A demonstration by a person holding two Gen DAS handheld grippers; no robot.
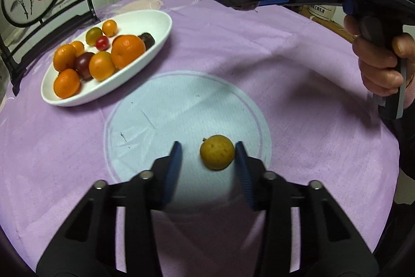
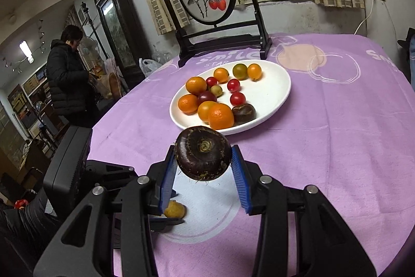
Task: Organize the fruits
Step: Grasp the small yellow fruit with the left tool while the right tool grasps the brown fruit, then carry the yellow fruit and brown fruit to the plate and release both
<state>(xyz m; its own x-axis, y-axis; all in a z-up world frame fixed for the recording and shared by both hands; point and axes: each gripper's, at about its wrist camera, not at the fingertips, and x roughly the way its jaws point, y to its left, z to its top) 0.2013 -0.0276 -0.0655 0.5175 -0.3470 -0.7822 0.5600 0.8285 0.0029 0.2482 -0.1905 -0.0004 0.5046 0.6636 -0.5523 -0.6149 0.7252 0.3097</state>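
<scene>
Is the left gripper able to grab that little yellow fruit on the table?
Probably yes. The left gripper is open, and the yellow fruit sits between its fingers with nothing blocking it.

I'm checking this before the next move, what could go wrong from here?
The dark round water chestnut in the right gripper hangs over the table, so a slip could drop it short of the white oval plate. The open left gripper has one finger against the small yellow-brown fruit; closing unevenly may roll it away.
</scene>
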